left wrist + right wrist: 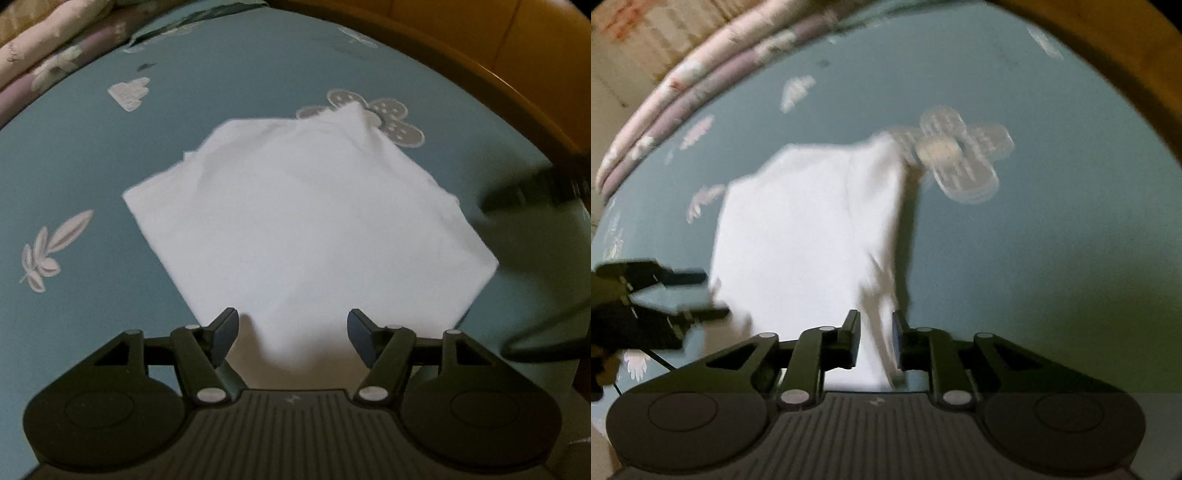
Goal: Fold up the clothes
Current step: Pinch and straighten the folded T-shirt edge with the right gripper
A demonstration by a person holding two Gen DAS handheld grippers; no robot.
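Note:
A white garment, folded into a rough square, lies on a teal bedsheet. My left gripper hovers open over its near corner, nothing between the pads. In the right wrist view the same garment is blurred, its right edge casting a shadow. My right gripper stands at that near right edge with its jaws a narrow gap apart; a strip of cloth shows in the gap without filling it. The left gripper shows at the garment's left edge. The right gripper is a dark blur beside the garment's right side.
The sheet carries white leaf and flower prints. Folded pink and lilac bedding is stacked along the far left. A curved wooden bed frame runs along the far right, also in the right wrist view as the bed frame.

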